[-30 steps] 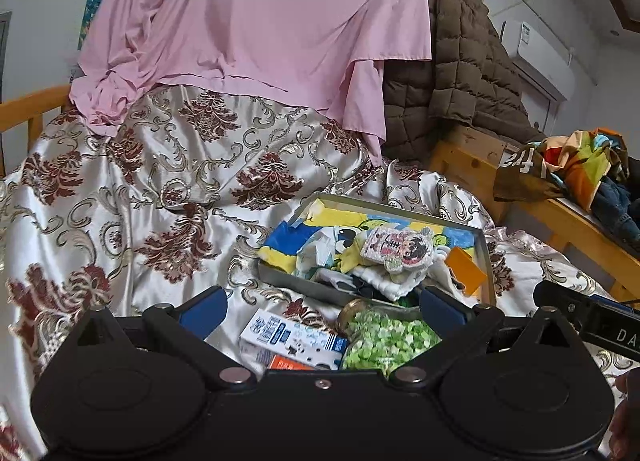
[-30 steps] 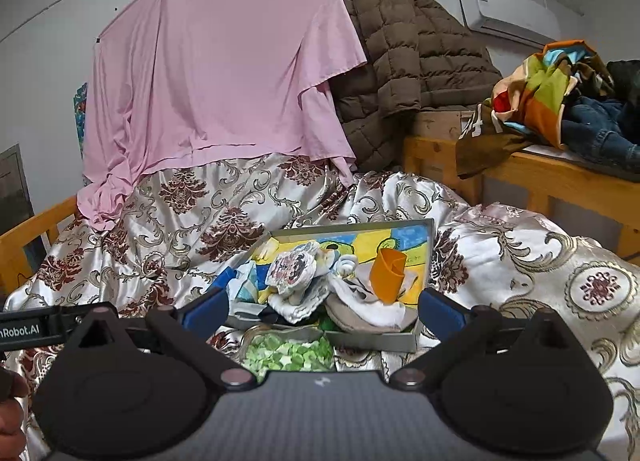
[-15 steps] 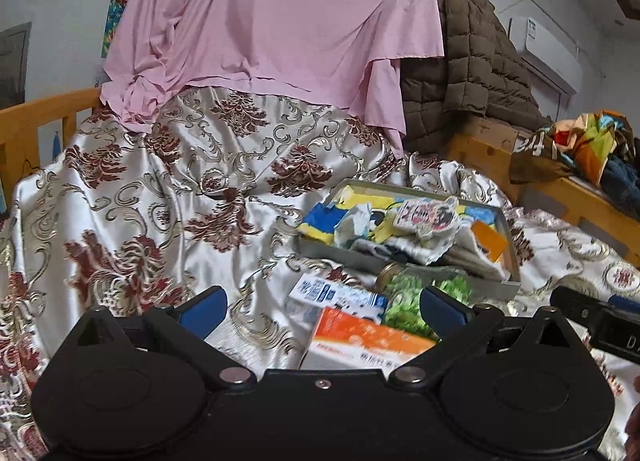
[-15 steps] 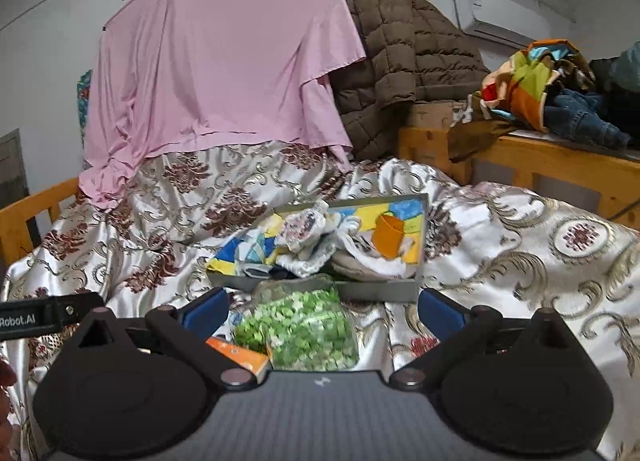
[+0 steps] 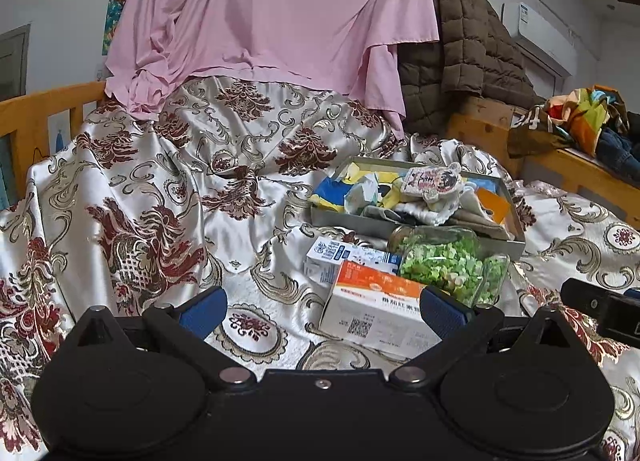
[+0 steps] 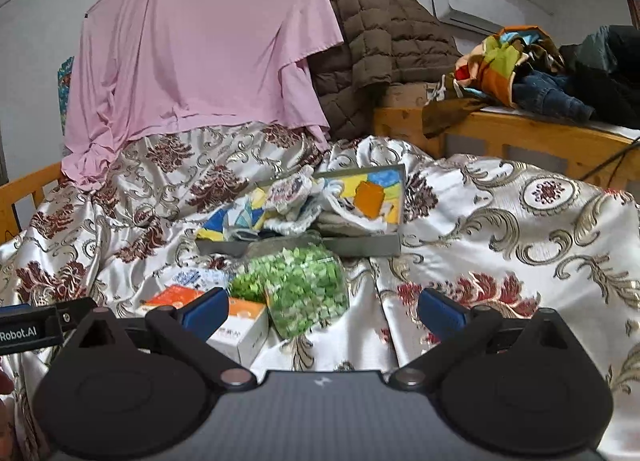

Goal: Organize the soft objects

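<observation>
One satin bedspread (image 5: 248, 165) under pink sheet (image 5: 280, 9)

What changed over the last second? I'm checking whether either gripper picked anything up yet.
Nothing was picked up. Both the left gripper and right gripper drew back from the tray, jaws open and empty. That brought the orange box and more of the bag of green pieces into sight. The items themselves stayed put.

Home bedroom; wooden bed frame (image 5: 48, 109); bedspread (image 5: 168, 189); wall AC (image 6: 476, 5)
</observation>
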